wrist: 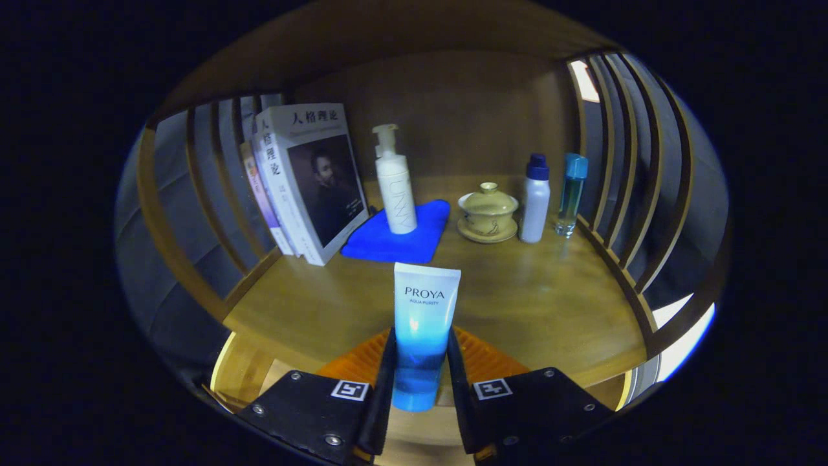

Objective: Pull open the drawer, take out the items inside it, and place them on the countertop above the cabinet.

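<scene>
A blue and white tube [422, 323] stands upright between my two fingers, cap end down. My gripper [419, 362] is shut on it, both fingers pressing its lower half. The tube hangs at the front edge of the wooden countertop [537, 304], which stretches out beyond the fingers. The drawer is hidden from here.
On the countertop beyond the tube: a blue cloth [398, 236] with a white pump bottle [394, 184] on it, books [310, 181] leaning at the left, a lidded ceramic cup [488, 210], a white bottle [535, 200] and a clear blue-capped bottle [571, 194]. Wooden slats [621, 162] fence both sides.
</scene>
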A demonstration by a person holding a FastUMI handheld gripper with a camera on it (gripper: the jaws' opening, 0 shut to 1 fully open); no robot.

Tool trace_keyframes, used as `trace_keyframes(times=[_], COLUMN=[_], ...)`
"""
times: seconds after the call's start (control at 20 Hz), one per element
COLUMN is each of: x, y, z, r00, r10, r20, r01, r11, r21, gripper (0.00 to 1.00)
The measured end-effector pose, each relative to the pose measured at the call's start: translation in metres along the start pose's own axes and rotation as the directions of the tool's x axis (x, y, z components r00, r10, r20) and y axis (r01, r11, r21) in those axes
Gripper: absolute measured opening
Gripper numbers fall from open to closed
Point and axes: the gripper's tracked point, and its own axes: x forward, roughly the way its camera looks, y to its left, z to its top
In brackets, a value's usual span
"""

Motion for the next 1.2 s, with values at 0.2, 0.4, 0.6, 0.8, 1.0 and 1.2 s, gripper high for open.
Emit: trace_keyframes(times=[0.2,0.4,0.6,0.8,1.0,1.2], x=[0.012,0.015,-0.009,-0.049,-0.095,-0.133], y=[-0.007,-0.012,-0.011,-0.007,-0.002,0.007], z=[-0.011,-0.016,-0.005,-0.004,-0.018,-0.041], r00=[0.999,0.997,0.993,0.971,0.932,0.888], r10=[-0.043,-0.072,-0.085,-0.093,-0.099,-0.105], r20=[-0.021,-0.009,0.082,0.219,0.348,0.448], r01=[0.043,0.073,0.082,0.094,0.105,0.14], r11=[0.999,0.995,0.996,0.996,0.994,0.989], r21=[0.02,0.061,0.033,0.008,0.001,-0.047], gripper=[0.5,0.53,0.83,0.94,0.94,0.94])
